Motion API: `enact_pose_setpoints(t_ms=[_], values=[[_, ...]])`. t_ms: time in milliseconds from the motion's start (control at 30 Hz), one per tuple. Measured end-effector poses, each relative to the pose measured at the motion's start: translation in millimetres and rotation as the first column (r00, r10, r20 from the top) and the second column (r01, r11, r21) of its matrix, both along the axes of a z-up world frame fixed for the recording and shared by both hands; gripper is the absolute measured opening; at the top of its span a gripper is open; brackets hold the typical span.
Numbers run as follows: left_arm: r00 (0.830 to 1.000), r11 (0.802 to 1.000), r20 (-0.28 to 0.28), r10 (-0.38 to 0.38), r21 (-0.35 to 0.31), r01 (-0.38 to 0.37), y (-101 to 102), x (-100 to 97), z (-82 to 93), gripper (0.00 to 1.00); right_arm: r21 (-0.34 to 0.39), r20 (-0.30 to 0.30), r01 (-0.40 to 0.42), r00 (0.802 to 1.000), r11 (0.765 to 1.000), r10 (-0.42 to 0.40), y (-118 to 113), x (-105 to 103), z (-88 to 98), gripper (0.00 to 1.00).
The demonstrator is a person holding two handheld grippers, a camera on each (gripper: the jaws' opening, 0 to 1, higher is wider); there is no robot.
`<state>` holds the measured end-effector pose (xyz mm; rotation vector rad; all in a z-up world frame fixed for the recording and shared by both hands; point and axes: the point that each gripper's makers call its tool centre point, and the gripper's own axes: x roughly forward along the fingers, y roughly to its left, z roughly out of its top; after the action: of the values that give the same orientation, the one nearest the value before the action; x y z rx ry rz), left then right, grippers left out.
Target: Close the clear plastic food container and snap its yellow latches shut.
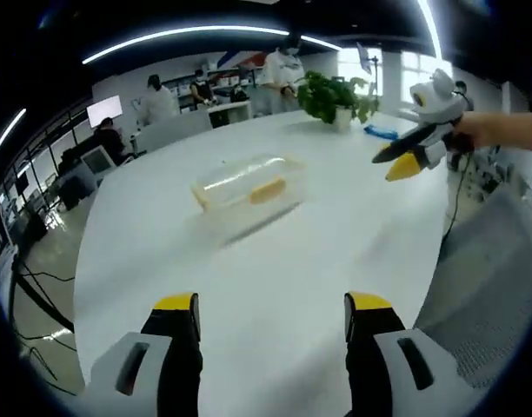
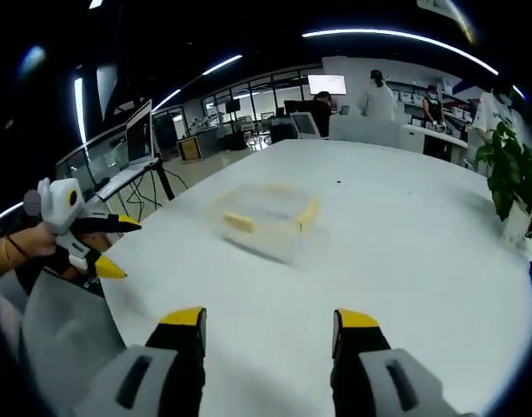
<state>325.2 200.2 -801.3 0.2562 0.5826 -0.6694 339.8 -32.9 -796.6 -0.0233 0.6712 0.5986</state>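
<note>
Sitting out on the white table (image 1: 275, 287), the container (image 1: 249, 187) lies well ahead of both your grippers, and neither is touching it. In the left gripper view it sits ahead and a little left of the gap between your jaws, its long axis running left to right and slightly tilted, with a yellow latch (image 1: 268, 190) on the near long side. In the right gripper view it lies almost straight ahead, just left of centre, with latches at the near-left and right edges. Whether the lid is already seated, you cannot tell; the box is blurred.

Your left gripper (image 1: 272, 314) has its jaws spread wide and holds nothing. Your right gripper (image 2: 269, 330) is the same, wide apart and empty. Neither looks clearly nearer, so you likely need to bring both forward, one to each end, before pressing any latch.
</note>
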Motion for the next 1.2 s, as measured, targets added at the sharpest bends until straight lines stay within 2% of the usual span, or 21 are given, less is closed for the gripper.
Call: enact_pose_setpoints(t_ms=[167,233,300,367,567,733,833,933,1033,1200], values=[[1.000,0.998,-0.004,0.013,-0.061,-0.014,-1,-13.5,2.2,0.67,0.024,0.007,0.027,1.000,0.999,-0.027,-7,-19,1.7,0.59],[1.000,0.994,-0.012,0.029,-0.102,-0.030,-3,-17.6,1.7,0.70,0.008,0.002,0.025,1.000,1.000,-0.025,-9,-28,-1.3,0.62],[0.999,0.990,-0.014,0.043,-0.136,-0.044,-4,-20.4,2.9,0.73,0.012,0.022,0.029,0.999,1.000,-0.029,-8,-34,0.8,0.67],[0.998,0.988,-0.012,0.057,-0.146,-0.059,-3,-22.0,3.4,0.74,0.058,0.030,0.053,0.998,0.997,-0.055,-5,-38,5.0,0.69],[0.996,0.982,-0.023,0.092,-0.162,-0.094,2,-23.4,0.9,0.73,0.099,0.023,0.087,0.996,0.991,-0.090,1,-49,2.7,0.68],[0.995,0.981,-0.027,0.100,-0.164,-0.103,4,-26.7,-1.0,0.73,0.069,0.028,0.069,0.997,0.995,-0.071,8,-57,-5.6,0.69],[0.995,0.980,-0.035,0.098,-0.167,-0.103,4,-29.7,-3.9,0.73,0.082,0.020,0.069,0.997,0.994,-0.071,10,-60,-7.1,0.69],[0.994,0.981,-0.051,0.094,-0.166,-0.102,5,-32.4,-7.7,0.73,0.061,0.027,0.059,0.998,0.996,-0.061,10,-59,-6.9,0.68],[0.993,0.978,-0.059,0.106,-0.173,-0.115,6,-33.3,-10.0,0.73,0.089,0.022,0.077,0.997,0.993,-0.079,11,-58,-5.2,0.68],[0.990,0.974,-0.062,0.123,-0.185,-0.132,8,-31.3,-9.1,0.73,0.083,0.015,0.083,0.996,0.993,-0.084,9,-58,-7.8,0.68]])
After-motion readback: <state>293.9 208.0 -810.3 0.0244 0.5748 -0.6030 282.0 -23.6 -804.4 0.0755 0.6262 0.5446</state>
